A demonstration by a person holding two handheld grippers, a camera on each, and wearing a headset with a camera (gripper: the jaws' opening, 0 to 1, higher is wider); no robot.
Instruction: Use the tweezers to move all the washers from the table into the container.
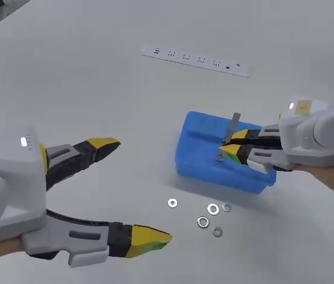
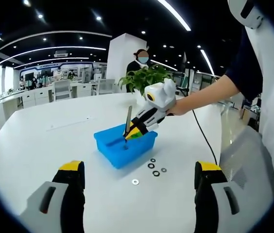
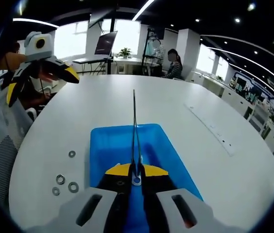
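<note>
White table (image 1: 96, 89) — tweezers (image 1: 233, 129) (in right gripper (image 1: 233, 148)) pinch washer (image 1: 219, 157) over container (image 1: 196, 160)

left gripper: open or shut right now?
Open. The left gripper has its yellow-tipped jaws spread wide apart in the head view and its own view, nothing held between them.

Five washers (image 1: 202, 222) on the table (image 1: 96, 89), one washer (image 1: 219, 157) at the tweezers (image 1: 234, 125), one container (image 1: 193, 165), one power strip (image 1: 196, 60).

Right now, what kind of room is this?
Most likely an open-plan office: rows of desks behind, a potted plant, long ceiling lights, and a power strip on the big white table.
</note>
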